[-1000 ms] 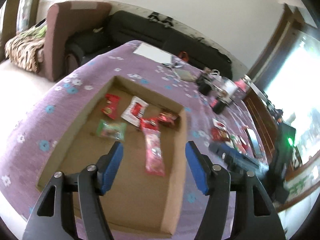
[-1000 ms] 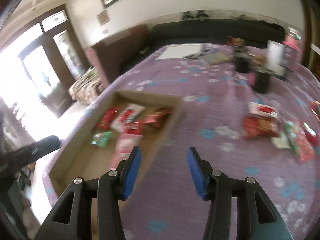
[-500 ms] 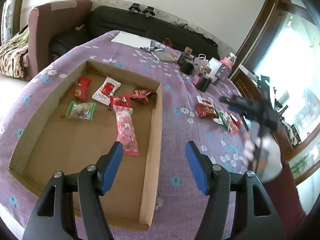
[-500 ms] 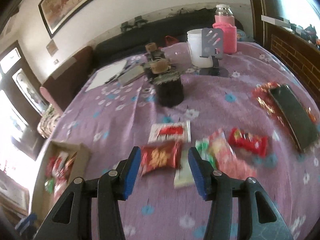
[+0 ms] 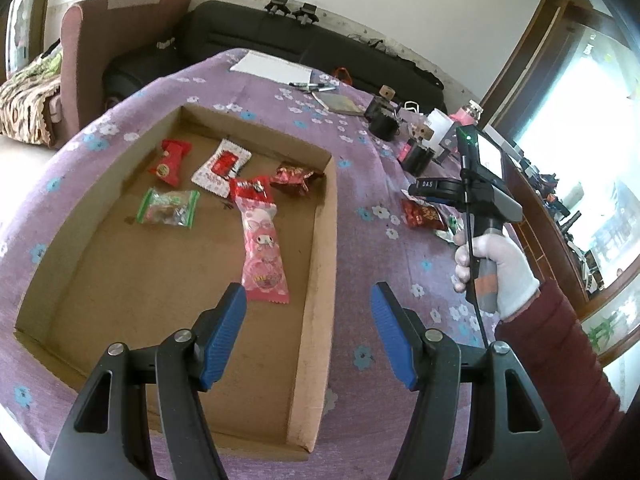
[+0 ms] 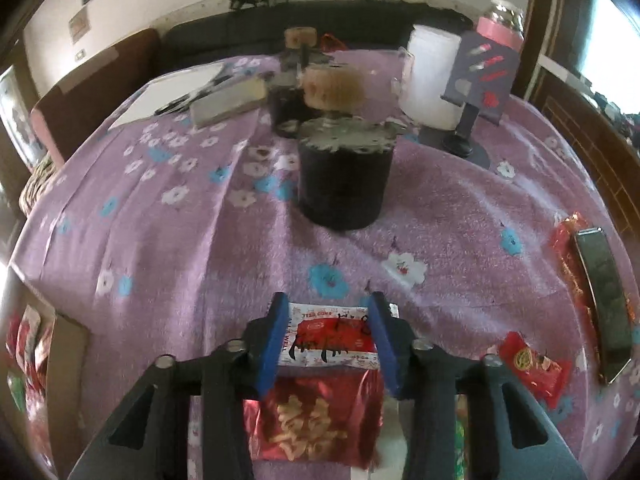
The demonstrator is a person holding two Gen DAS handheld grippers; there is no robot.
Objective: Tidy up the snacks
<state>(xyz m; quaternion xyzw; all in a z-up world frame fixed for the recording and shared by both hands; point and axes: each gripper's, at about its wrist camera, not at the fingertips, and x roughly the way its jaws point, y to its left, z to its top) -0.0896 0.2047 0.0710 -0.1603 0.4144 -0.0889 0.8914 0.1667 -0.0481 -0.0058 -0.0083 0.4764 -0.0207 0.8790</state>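
left gripper [image 5: 306,334]: jaws wide apart | right gripper [image 6: 330,342]: jaws apart, lowered

a black round container [image 6: 345,178] stands on the purple flowered tablecloth [image 6: 180,248], a white jug [image 6: 430,80] behind it.

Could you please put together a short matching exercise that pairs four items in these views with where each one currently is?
Items:
1. long pink snack packet
2. white and red snack packet
3. black phone
4. green-edged snack packet

Places:
A. between the fingers of the right gripper, on the purple tablecloth
B. in the cardboard box, near its right wall
C. in the cardboard box, toward its left side
D. at the tablecloth's right edge, lying over a red wrapper

Pairs: 1-B, 2-A, 3-D, 4-C
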